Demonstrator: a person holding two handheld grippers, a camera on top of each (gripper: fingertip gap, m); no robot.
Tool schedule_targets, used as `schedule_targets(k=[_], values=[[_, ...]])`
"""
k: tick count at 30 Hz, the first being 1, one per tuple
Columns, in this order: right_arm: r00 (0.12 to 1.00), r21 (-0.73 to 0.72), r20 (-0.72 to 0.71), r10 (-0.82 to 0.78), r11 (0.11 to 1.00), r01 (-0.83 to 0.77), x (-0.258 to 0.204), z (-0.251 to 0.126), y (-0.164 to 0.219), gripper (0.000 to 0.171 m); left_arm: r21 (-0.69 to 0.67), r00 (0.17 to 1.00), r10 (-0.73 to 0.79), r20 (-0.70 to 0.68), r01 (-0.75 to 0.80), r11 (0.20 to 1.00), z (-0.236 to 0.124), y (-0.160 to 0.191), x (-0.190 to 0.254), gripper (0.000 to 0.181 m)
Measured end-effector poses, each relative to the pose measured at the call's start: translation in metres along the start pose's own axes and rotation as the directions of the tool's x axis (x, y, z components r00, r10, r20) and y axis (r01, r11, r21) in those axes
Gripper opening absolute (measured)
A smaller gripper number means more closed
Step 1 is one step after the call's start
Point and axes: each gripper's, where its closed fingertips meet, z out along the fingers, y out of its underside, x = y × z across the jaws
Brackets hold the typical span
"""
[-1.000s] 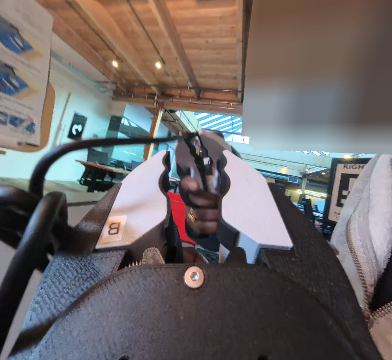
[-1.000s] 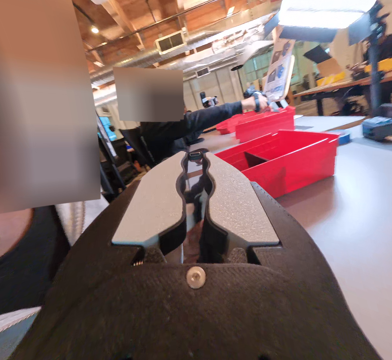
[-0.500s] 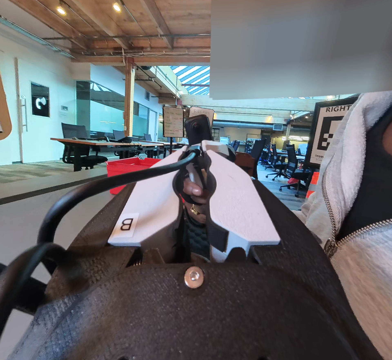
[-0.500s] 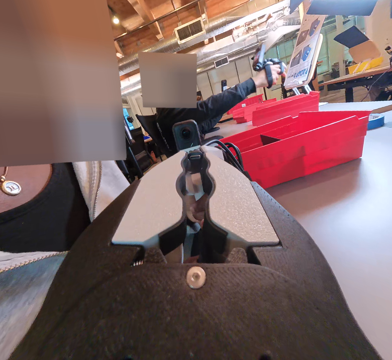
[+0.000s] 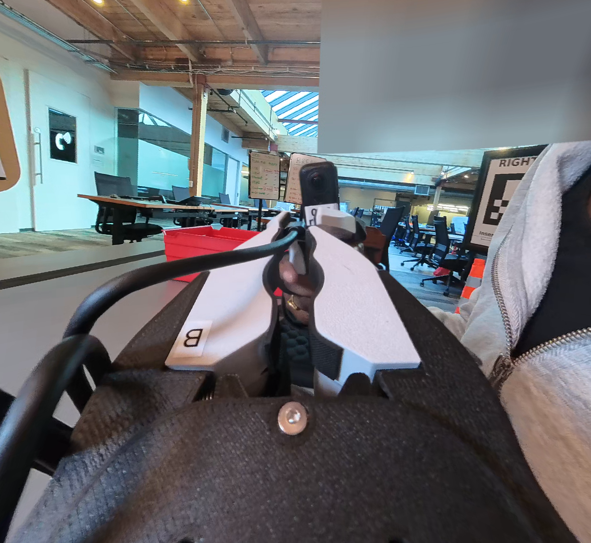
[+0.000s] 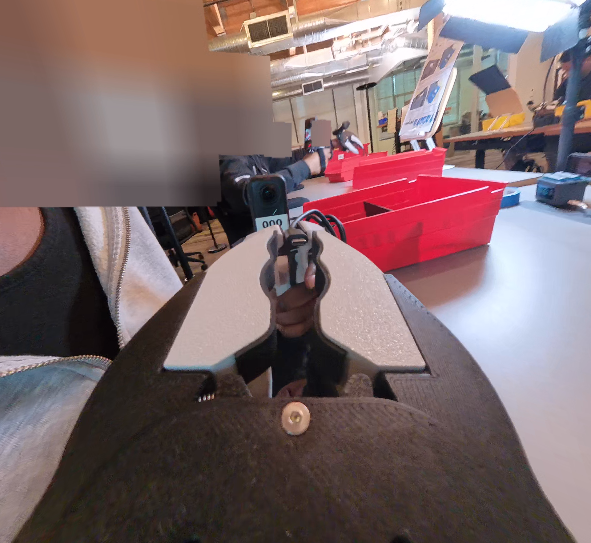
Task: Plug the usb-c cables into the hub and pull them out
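Right wrist view, nearest first: the right gripper (image 6: pixel 293 244), grey-fingered on a black textured body, is clenched on a small grey rectangular hub (image 6: pixel 284 272), with a black usb-c cable plug (image 6: pixel 295 240) meeting it at the fingertips. Whether that plug is fully seated I cannot tell; the joint is small and half hidden. Directly opposite, tip to tip, the left gripper (image 5: pixel 297 233) grips the black cable (image 5: pixel 179 267) just behind its plug, jaws nearly closed, the cord looping back to its left. So the work looks mid-cycle, at an insertion or withdrawal, with further plugging and pulling likely left. Beyond the tips, to the right gripper's right, a red plastic bin (image 6: pixel 415 217) sits on the grey table (image 6: pixel 518 304).
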Motion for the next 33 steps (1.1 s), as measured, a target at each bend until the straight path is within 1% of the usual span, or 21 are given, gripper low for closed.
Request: schedule_targets(k=[3,5,7,9,13,16,18,27,29,31,33], values=[[0.998,-0.008,-0.021,-0.062,0.998,0.062,0.001,-0.004,-0.001,0.020,0.014,1.000,-0.020,0.005,0.020,1.000,-0.002,-0.002,-0.002,0.013],[0.993,-0.030,-0.032,-0.112,0.993,0.111,0.001,-0.004,0.002,0.020,-0.002,1.000,-0.022,0.000,0.022,1.000,-0.001,0.001,-0.002,0.013],[0.991,-0.042,-0.022,-0.129,0.991,0.128,-0.001,-0.001,0.004,0.019,-0.014,1.000,-0.016,-0.009,0.016,1.000,0.001,0.004,0.001,0.013],[0.992,-0.036,-0.013,-0.126,0.991,0.126,-0.001,0.000,0.004,0.013,-0.014,1.000,-0.013,-0.020,0.012,1.000,0.001,0.004,0.003,0.013],[0.995,-0.045,0.028,-0.095,0.994,0.096,-0.004,-0.001,0.004,0.012,-0.015,0.999,-0.017,-0.040,0.016,1.000,0.001,0.005,0.006,0.013],[0.996,-0.084,0.041,-0.084,0.993,0.087,-0.004,-0.002,0.008,0.012,-0.044,0.998,-0.006,-0.060,0.003,0.999,0.003,0.009,0.010,0.021],[0.995,-0.096,0.059,-0.080,0.992,0.085,-0.007,-0.002,0.009,0.012,-0.046,0.998,-0.003,-0.056,0.000,0.999,0.003,0.010,0.009,0.014],[0.992,-0.168,0.066,-0.104,0.979,0.114,-0.006,-0.004,0.012,0.012,-0.069,0.998,-0.011,-0.060,0.006,0.998,0.003,0.013,0.009,0.013],[0.993,-0.181,0.058,-0.105,0.977,0.114,-0.006,-0.005,0.013,0.012,-0.082,0.998,0.032,-0.046,-0.036,0.996,0.004,0.014,0.009,0.013],[0.994,-0.230,0.038,-0.098,0.967,0.104,-0.003,-0.012,0.014,0.014,-0.100,0.996,0.092,-0.020,-0.093,0.991,0.006,0.017,0.008,0.014],[0.998,-0.300,-0.037,-0.056,0.953,0.042,0.010,-0.028,0.014,0.027,-0.070,0.995,0.103,0.008,-0.102,0.992,0.002,0.012,0.004,0.013]])
